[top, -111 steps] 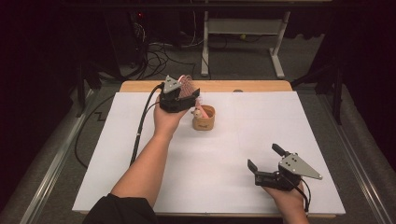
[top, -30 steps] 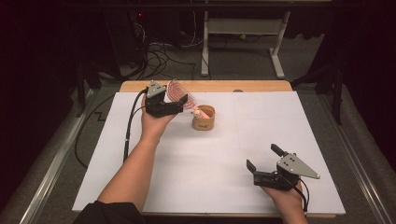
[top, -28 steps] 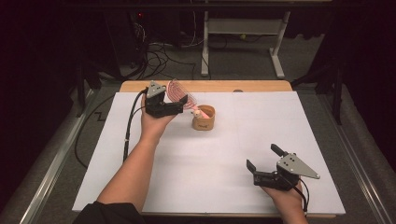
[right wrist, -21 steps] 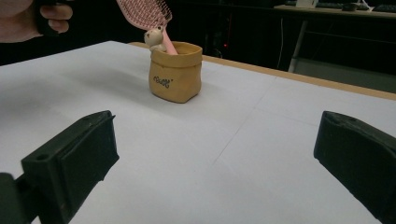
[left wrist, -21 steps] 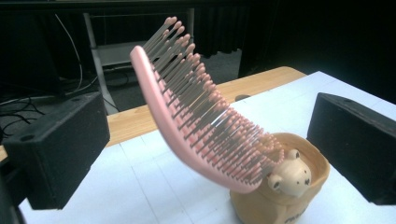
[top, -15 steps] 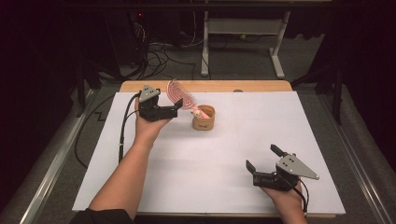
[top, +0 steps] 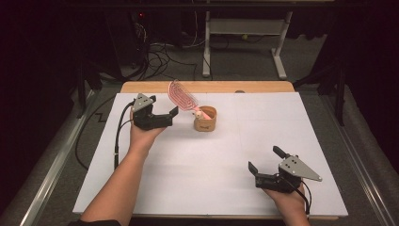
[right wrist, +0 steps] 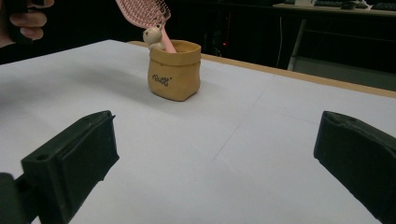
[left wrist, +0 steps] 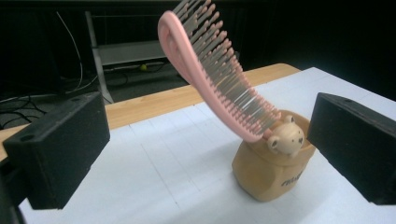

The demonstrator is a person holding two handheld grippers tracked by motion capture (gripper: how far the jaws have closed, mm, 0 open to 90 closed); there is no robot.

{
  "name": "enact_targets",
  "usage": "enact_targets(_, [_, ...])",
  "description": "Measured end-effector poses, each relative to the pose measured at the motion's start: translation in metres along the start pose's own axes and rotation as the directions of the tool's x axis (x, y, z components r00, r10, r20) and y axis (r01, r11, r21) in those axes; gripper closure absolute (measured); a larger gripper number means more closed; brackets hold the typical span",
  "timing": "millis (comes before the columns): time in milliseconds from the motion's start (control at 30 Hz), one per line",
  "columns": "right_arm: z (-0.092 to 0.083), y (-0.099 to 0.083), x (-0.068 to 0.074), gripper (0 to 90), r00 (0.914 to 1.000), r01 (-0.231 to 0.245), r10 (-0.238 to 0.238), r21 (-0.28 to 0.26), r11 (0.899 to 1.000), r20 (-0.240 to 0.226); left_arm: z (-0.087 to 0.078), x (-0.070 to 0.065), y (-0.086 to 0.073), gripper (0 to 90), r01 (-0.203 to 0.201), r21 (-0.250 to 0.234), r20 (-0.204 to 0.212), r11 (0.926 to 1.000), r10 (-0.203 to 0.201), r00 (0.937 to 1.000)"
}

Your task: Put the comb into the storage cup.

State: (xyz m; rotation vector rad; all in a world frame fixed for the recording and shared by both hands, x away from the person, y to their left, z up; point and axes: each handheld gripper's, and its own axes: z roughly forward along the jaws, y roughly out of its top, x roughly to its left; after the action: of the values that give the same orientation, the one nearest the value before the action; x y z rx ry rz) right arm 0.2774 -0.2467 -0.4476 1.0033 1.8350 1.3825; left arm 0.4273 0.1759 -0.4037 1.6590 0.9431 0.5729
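Note:
A pink hairbrush (top: 181, 95) stands handle-down in a small tan pot (top: 205, 123) with a bear figure (top: 198, 113) on its rim, and leans to the left. My left gripper (top: 170, 117) hovers just left of it. Its jaws have just been opening and now stand wide, with nothing between them. The left gripper view looks past my left gripper (left wrist: 205, 140) at the hairbrush (left wrist: 219, 79) and pot (left wrist: 268, 172) ahead. My right gripper (top: 265, 159) rests open and empty at the front right. From the right gripper (right wrist: 215, 158) the pot (right wrist: 173, 70) is seen farther off.
White paper (top: 226, 169) covers the wooden table (top: 141, 87), whose bare strip shows at the back. Cables (top: 160, 56) and a desk frame (top: 277, 61) lie on the dark floor beyond. A cable (top: 117, 141) trails from the left gripper.
The left gripper has let go of the hairbrush and drawn away to the left and slightly down. The brush stays leaning in the pot. The right gripper has not moved.

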Motion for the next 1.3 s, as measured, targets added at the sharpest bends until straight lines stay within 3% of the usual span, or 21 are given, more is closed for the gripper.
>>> enact_targets(267, [-0.001,0.0,-0.002,0.1,1.0,-0.003,0.003,0.001,1.0,0.004,-0.008,-0.001,-0.018,0.0,0.016,0.002,0.024,0.9999,-0.016,0.9996])
enact_targets(600, [-0.003,-0.001,-0.004,0.1,0.9999,-0.012,0.012,0.001,1.0,0.007,-0.027,-0.008,-0.037,0.0,-0.004,-0.004,0.028,1.0,0.004,0.9996])
enact_targets(833, [-0.003,-0.003,-0.006,0.1,0.9998,-0.015,0.015,0.007,1.0,0.012,-0.044,-0.009,-0.049,0.0,-0.027,0.001,0.018,0.9996,0.027,0.9995])
enact_targets(1300, [-0.004,-0.005,-0.007,0.1,0.9995,-0.019,0.019,0.003,1.0,0.025,-0.082,-0.016,-0.069,0.0,-0.02,-0.008,0.038,0.9998,0.02,0.9991])
